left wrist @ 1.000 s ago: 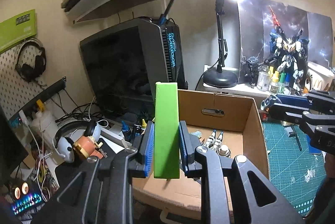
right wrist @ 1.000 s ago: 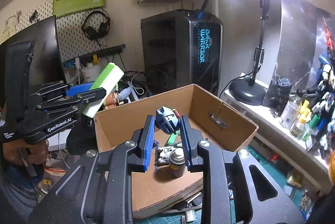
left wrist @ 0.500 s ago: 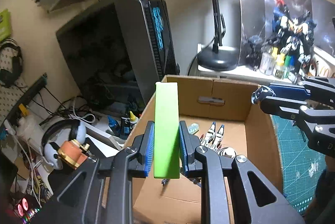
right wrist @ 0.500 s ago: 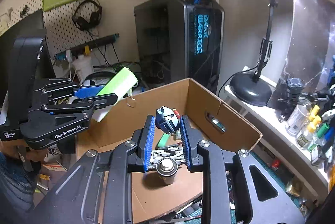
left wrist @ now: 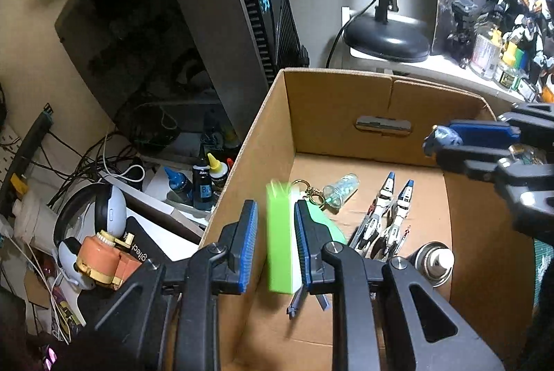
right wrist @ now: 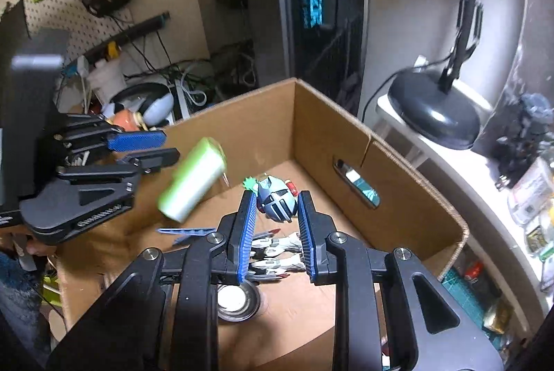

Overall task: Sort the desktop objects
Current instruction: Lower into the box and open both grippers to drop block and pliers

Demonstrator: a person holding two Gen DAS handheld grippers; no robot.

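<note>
Left wrist view: the left gripper (left wrist: 276, 243) has spread apart — the green block (left wrist: 281, 237), clamped before, drops blurred into the cardboard box (left wrist: 341, 104). The right gripper (right wrist: 277, 223), also apart, releases the robot head (right wrist: 278, 198) — both land sorted.

Cardboard box (left wrist: 332, 107) sits right of PC tower (left wrist: 194, 24), w/ lamp base (left wrist: 387, 38) behind it. Spray can (left wrist: 434, 262), keyring (left wrist: 311, 191) & model parts (left wrist: 387, 215) lie in box.

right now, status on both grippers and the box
Left gripper open, blurred green rectangular block loose above brown cardboard box. Right gripper open, blue-grey robot head between its fingers. Nothing blocking.
</note>
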